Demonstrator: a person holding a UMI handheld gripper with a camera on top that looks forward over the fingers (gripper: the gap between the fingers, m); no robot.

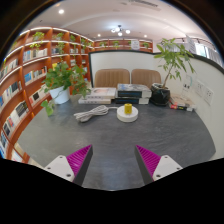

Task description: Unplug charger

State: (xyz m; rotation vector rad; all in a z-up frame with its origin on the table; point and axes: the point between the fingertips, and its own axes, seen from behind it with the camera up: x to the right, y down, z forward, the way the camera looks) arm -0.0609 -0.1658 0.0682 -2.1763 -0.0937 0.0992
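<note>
1 charger (127, 111) (white, round) sits beyond the hand-held gripper (114, 160), spread wide, holding nothing.

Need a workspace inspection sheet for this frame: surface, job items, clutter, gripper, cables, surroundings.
Surface: dark grey table, bare just ahead of the fingers.
Job's things: white round charger with a yellow item on top, beyond the fingers; plug not discernible.
Clutter: potted plant, books, black box, dark device.
Gripper: gripper open, holding nothing, pink pads apart.
Cables: white coil beside the charger.
Surroundings: bookshelves, two chairs, tall plant.
</note>
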